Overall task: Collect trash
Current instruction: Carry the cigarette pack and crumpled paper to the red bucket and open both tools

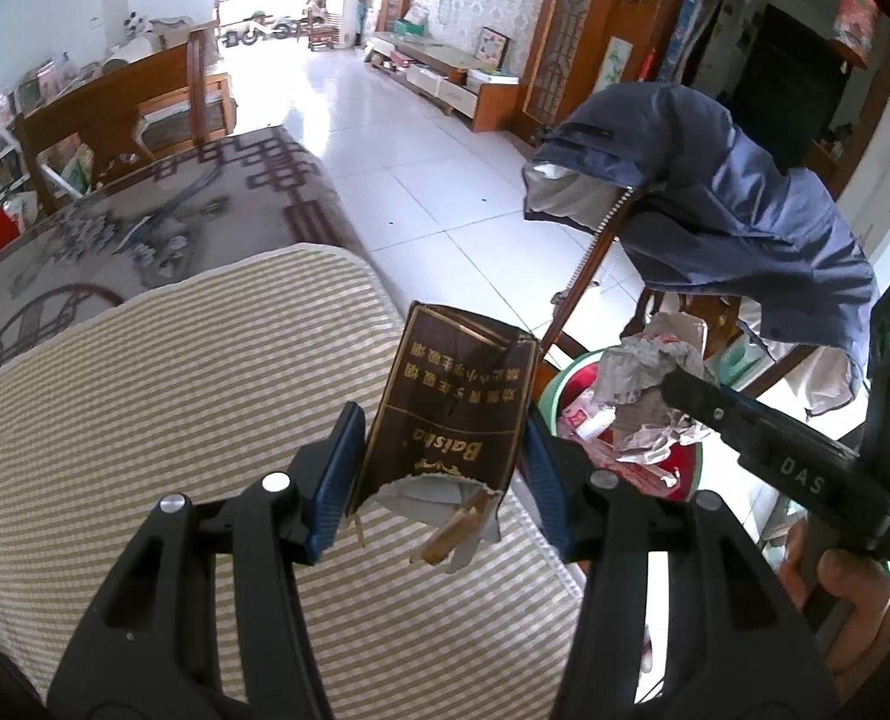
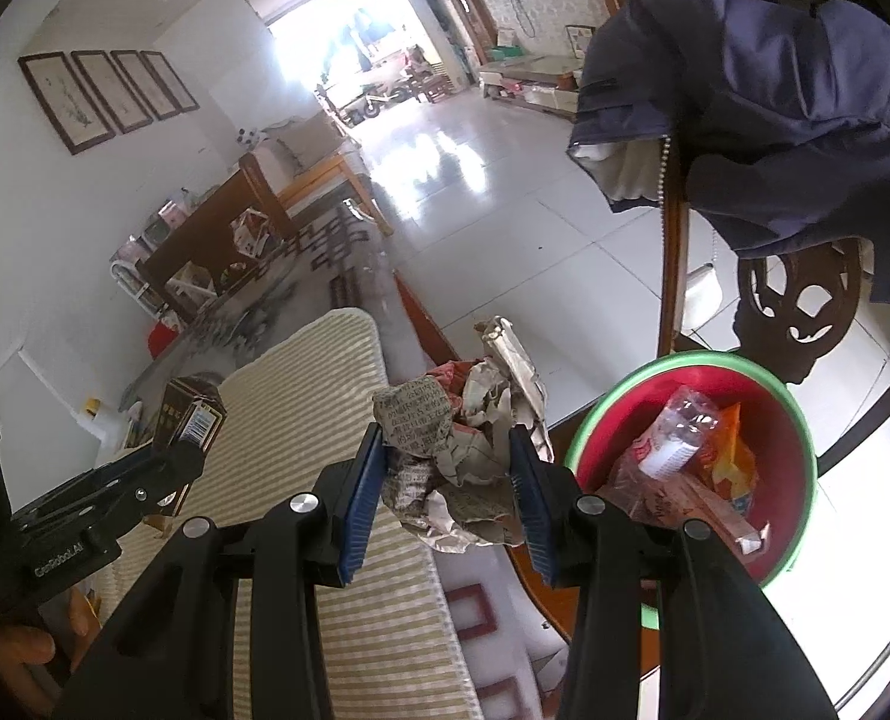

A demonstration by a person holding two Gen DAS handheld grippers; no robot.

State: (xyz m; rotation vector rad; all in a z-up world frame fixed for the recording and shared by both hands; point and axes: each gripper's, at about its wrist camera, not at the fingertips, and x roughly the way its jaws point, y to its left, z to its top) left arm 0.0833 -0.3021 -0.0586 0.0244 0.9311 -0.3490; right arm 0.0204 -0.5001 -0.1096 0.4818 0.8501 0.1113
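My left gripper (image 1: 445, 438) is shut on a torn brown cigarette pack (image 1: 451, 414) with gold lettering, held above a striped cushion (image 1: 174, 420). My right gripper (image 2: 448, 468) is shut on a crumpled ball of newspaper (image 2: 463, 426), just left of a red bin with a green rim (image 2: 805, 420). The bin holds a plastic wrapper, an orange packet and other scraps. In the left wrist view the right gripper (image 1: 679, 387) carries the newspaper (image 1: 643, 366) over the bin (image 1: 565, 384). In the right wrist view the left gripper (image 2: 189, 450) with the pack (image 2: 189, 414) sits at far left.
A wooden chair (image 2: 799, 306) draped with a blue jacket (image 2: 775, 120) stands right behind the bin. A patterned rug (image 1: 162, 216) and shiny white floor tiles (image 1: 420, 168) stretch beyond the cushion. A wooden bench (image 1: 120, 102) lies at the back left. A hand (image 1: 853, 582) grips the right tool.
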